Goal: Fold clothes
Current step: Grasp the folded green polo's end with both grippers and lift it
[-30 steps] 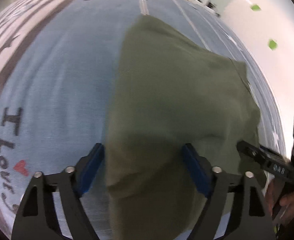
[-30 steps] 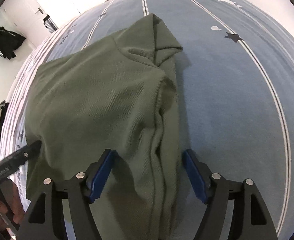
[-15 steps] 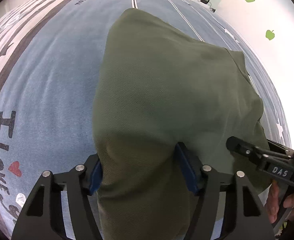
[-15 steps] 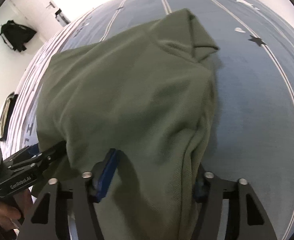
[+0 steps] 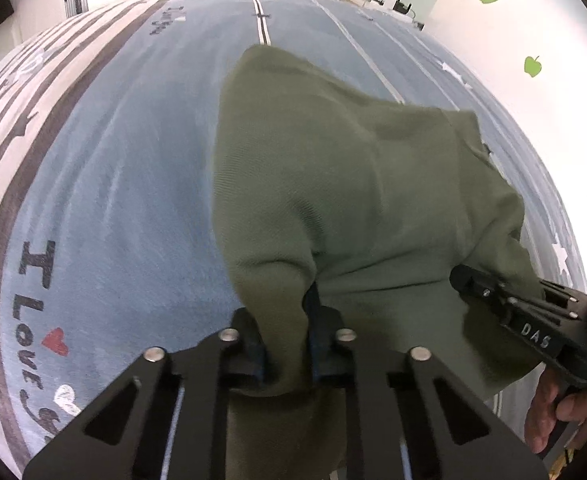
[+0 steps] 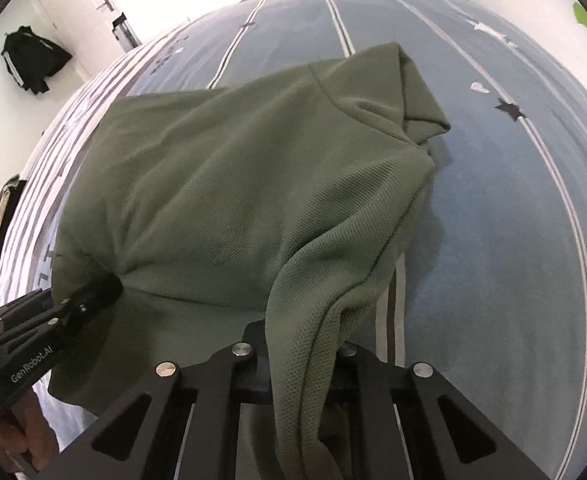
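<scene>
An olive green shirt [image 5: 333, 160] lies spread on a blue bed cover [image 5: 113, 180], its near edge gathered up. My left gripper [image 5: 283, 320] is closing, and its blue pads pinch a bunched fold of that edge. In the right wrist view the same shirt [image 6: 233, 180] shows a folded sleeve at the far right. My right gripper [image 6: 301, 344] is closing too, with a thick ridge of cloth pinched between its fingers. Each view shows the other gripper beside it, the right gripper [image 5: 469, 280] and the left gripper [image 6: 101, 292], each with its tip at the shirt's edge.
The bed cover [image 6: 513, 240] has white stripes, stars and printed lettering. A hand [image 5: 553, 412] holds the right gripper's handle. A black garment [image 6: 33, 60] hangs on the wall, and folded clothes [image 6: 1, 220] lie beyond the bed's left edge. A white wall [image 5: 533, 120] carries green apple stickers.
Both grippers went from wide open around the shirt's near edge to closed on it. The cloth has bunched into folds between the pads, and the right gripper has come closer to the shirt.
</scene>
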A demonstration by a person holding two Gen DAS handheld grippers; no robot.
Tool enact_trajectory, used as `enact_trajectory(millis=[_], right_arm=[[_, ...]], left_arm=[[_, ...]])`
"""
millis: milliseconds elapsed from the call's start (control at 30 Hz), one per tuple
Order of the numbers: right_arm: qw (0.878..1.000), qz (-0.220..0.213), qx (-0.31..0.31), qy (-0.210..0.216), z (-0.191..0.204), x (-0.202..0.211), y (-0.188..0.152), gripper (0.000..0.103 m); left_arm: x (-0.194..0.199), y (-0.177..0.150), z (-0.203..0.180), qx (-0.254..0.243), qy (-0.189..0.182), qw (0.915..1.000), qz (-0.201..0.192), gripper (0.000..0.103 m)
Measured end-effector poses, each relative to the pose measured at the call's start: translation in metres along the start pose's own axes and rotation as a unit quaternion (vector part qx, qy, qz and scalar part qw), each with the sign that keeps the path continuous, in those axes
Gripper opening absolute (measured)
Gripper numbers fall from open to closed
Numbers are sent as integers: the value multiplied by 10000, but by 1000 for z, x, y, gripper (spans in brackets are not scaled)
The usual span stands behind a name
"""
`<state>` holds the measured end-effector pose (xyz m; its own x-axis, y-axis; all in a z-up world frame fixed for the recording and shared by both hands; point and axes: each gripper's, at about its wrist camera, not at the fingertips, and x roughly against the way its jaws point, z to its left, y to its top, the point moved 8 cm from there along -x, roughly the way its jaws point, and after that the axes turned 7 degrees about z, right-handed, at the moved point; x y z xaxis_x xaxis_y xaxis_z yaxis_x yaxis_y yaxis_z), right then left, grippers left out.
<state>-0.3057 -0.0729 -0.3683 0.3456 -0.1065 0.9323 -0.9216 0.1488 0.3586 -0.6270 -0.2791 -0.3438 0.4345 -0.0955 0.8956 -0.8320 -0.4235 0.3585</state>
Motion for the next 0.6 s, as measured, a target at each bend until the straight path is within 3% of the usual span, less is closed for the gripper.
enact_trajectory(millis=[167, 267, 367, 533, 600], right_arm=[[9997, -214, 142, -45, 18, 16, 2, 9], [9993, -202, 329, -1, 24, 36, -39, 9], [9987, -150, 473, 79, 33, 46, -43, 9], [9981, -26, 509, 359, 83, 46, -73, 10], [9976, 60, 512, 462, 101, 46, -90, 10]], left_arm=[[22, 4, 9, 33, 95, 9997, -222, 8], [37, 3, 16, 147, 167, 9991, -352, 8], [50, 0, 39, 329, 227, 9986, -358, 8], [85, -37, 73, 379, 481, 9979, -208, 8], [100, -69, 95, 398, 574, 9975, -111, 8]])
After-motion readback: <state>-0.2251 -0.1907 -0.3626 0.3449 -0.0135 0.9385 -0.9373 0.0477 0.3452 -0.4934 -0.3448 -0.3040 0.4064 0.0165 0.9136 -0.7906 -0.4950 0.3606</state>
